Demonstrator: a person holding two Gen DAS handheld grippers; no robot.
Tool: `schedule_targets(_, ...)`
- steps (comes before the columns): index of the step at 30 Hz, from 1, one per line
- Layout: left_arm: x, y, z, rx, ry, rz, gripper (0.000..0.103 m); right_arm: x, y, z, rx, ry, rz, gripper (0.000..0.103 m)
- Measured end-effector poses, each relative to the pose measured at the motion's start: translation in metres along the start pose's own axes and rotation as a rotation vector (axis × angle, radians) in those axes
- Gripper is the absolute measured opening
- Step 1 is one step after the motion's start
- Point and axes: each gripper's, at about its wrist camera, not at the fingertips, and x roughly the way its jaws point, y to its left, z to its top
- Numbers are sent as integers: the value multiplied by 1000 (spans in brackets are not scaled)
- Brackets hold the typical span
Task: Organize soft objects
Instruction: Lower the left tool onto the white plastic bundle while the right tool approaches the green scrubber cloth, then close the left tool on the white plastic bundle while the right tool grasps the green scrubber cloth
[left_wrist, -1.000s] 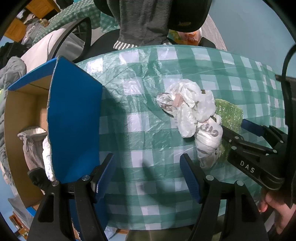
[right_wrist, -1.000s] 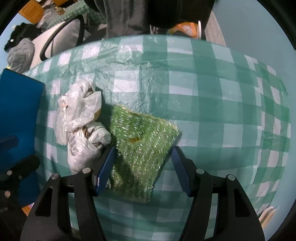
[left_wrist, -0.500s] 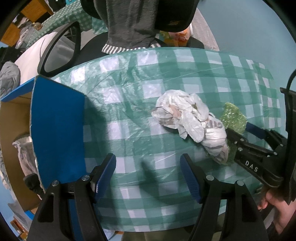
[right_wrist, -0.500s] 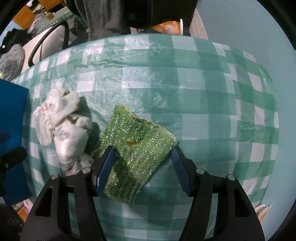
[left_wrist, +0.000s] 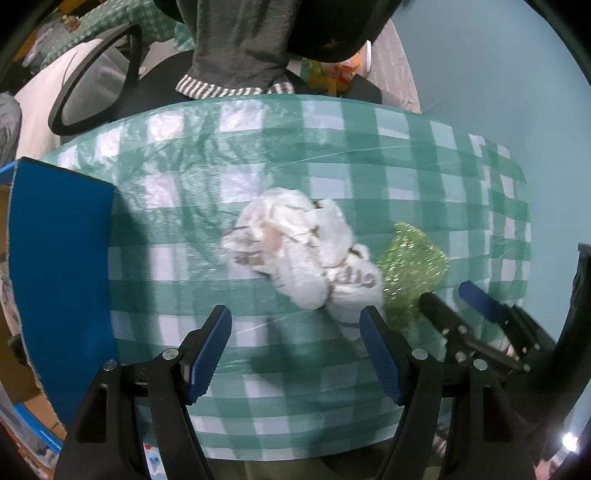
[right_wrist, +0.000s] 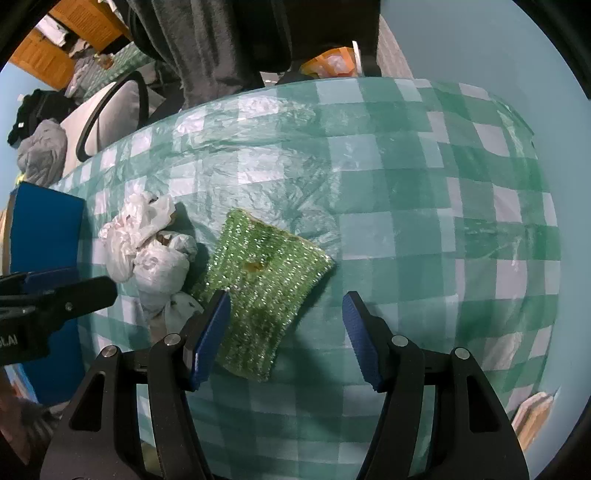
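Over the checked worktop, both tools hang pointing down, each lined up with its own soft thing. Left tool is spread wide and empty, hovering just short of the crumpled white plastic bag, likely so it can straddle the bulk. Right tool is spread and empty too, its left pad over the green glittery scouring cloth. Blue-flapped cardboard box waits open at the worktop's left edge, probably the destination.

Box flap left; tablecloth right bare.
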Motion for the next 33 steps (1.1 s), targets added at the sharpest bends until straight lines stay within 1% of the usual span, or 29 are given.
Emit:
schedule_targets(2, 3, -3, 2, -16, 1, -7, 80, 0, -1, 2, 0, 1, 3, 63)
schedule_targets(3, 4, -5, 4, -23, 0, -7, 81, 0, -2, 2, 2, 2, 5, 63)
schedule_targets(7, 14, -9, 10, -58, 20, -5, 81, 0, -4, 3, 1, 5, 9, 63)
schedule_targets(11, 26, -14, 13, -62, 42, 13, 81, 1, -4, 2, -7, 13, 8, 63)
schedule_targets(12, 29, -15, 14, -61, 46, 10, 83, 1, -4, 2, -10, 15, 9, 63)
schedule_targets(14, 33, -17, 15, -64, 47, 11, 86, 2, -4, 1, -18, 21, 7, 63)
schedule_targets(17, 34, -19, 18, -66, 48, 1, 86, 2, -4, 1, -23, 26, 6, 63)
schedule_targets(19, 33, -19, 19, -59, 39, 23, 86, 1, -4, 1, -23, 27, 8, 63)
schedule_targets(20, 34, -18, 20, -56, 39, 31, 84, 2, -3, 2, -24, 27, 8, 63)
schedule_targets(21, 34, -17, 20, -55, 39, 29, 76, 2, -3, 3, -24, 29, 8, 63)
schedule_targets(22, 34, -16, 21, -56, 42, 20, 72, 2, -2, 3, -23, 30, 9, 63)
schedule_targets(23, 34, -15, 20, -59, 47, 12, 63, 3, -2, 3, -22, 31, 9, 63)
schedule_targets(24, 34, -14, 20, -60, 49, 9, 58, 3, -2, 3, -21, 32, 7, 63)
schedule_targets(27, 32, -12, 19, -53, 39, 13, 53, 5, 1, 4, -19, 35, 10, 63)
schedule_targets(30, 29, -8, 17, -56, 33, -3, 52, 7, 5, 6, -22, 37, 16, 63)
schedule_targets(33, 29, -6, 16, -59, 36, 1, 52, 10, 13, 8, -24, 38, 35, 64)
